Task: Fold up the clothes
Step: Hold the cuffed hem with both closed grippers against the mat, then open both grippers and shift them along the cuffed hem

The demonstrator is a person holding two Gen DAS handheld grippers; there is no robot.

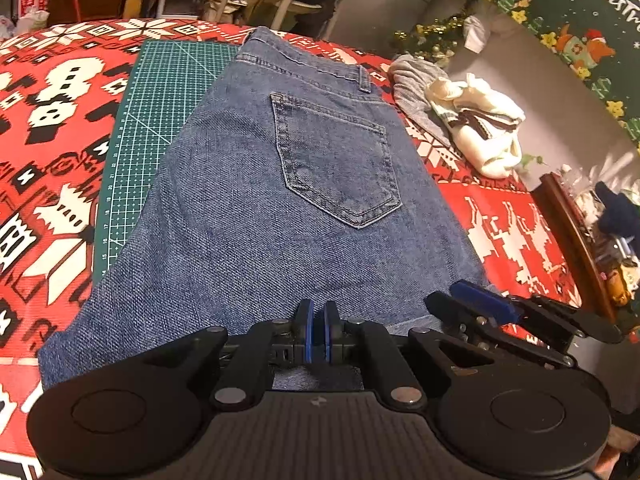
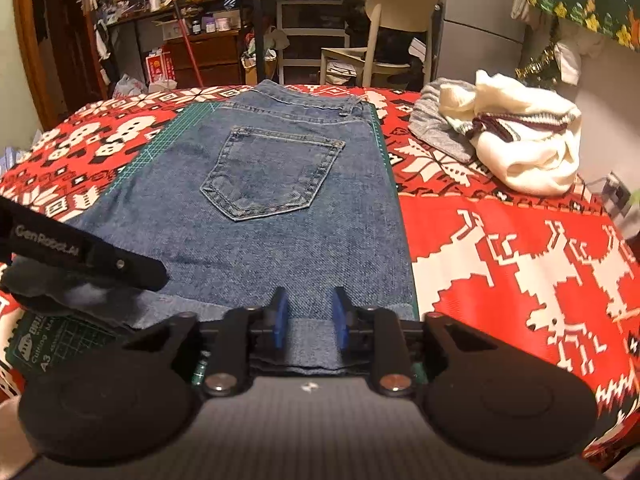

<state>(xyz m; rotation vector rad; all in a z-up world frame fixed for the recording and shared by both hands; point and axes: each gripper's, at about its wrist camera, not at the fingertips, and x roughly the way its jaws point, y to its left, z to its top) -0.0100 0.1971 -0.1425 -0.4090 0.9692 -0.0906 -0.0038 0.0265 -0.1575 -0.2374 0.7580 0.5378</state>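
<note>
Blue jeans (image 1: 256, 208) lie folded on the green cutting mat (image 1: 168, 92), back pocket (image 2: 272, 172) up and waistband at the far end. My left gripper (image 1: 319, 332) is shut over the near edge of the jeans, its blue pads almost touching; I see no denim pinched between them. In the right wrist view it shows as a black finger (image 2: 88, 256) at the near left corner of the jeans (image 2: 280, 240). My right gripper (image 2: 310, 320) is open, its pads either side of the jeans' near hem. It appears in the left wrist view as the right gripper (image 1: 492, 308) at the near right corner.
A red and white patterned cloth (image 2: 520, 264) covers the table. A heap of grey and cream clothes (image 2: 520, 140) sits at the far right. Beyond the table stand a cream chair (image 2: 384, 40) and a cluttered desk (image 2: 224, 12). The table's right edge (image 1: 568, 232) is close.
</note>
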